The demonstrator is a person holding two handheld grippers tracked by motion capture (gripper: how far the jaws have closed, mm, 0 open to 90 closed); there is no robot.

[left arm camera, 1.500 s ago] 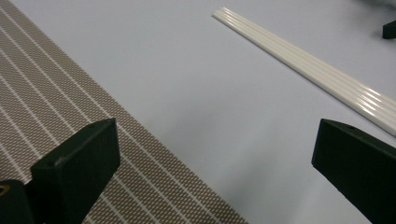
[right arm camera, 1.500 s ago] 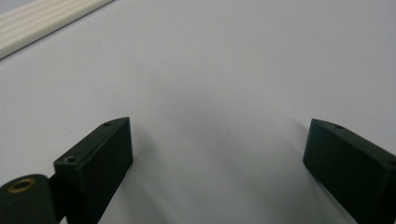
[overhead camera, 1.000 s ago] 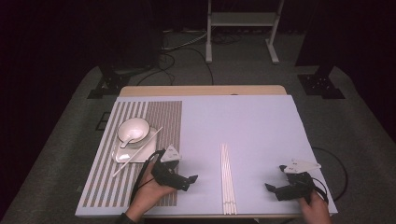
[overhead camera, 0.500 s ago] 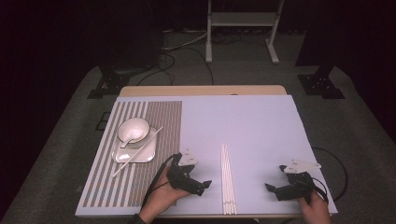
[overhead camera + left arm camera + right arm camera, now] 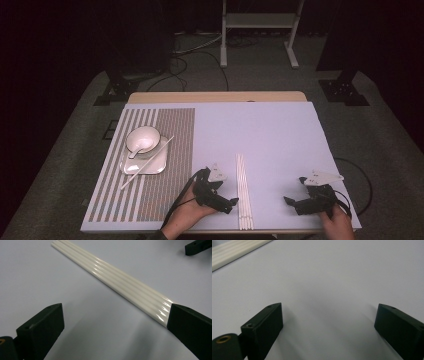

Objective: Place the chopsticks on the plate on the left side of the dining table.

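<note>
Left gripper (image 5: 232, 204) gapes at 9 o'clock of glossy chopsticks (image 5: 120, 282); slippery, stiff, I'd pinch midway; right gripper (image 5: 288, 201) gapes idle

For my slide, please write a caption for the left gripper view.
Open left gripper nearing a row of white chopsticks on the pale table.

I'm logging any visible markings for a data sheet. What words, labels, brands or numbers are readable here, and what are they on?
None can be read.
The bundle of white chopsticks is plain glossy white, no print.
The black jaws of the left gripper and the right gripper show screw holes, no lettering.
The white bowl, the square white plate and the striped placemat carry no text.
</note>
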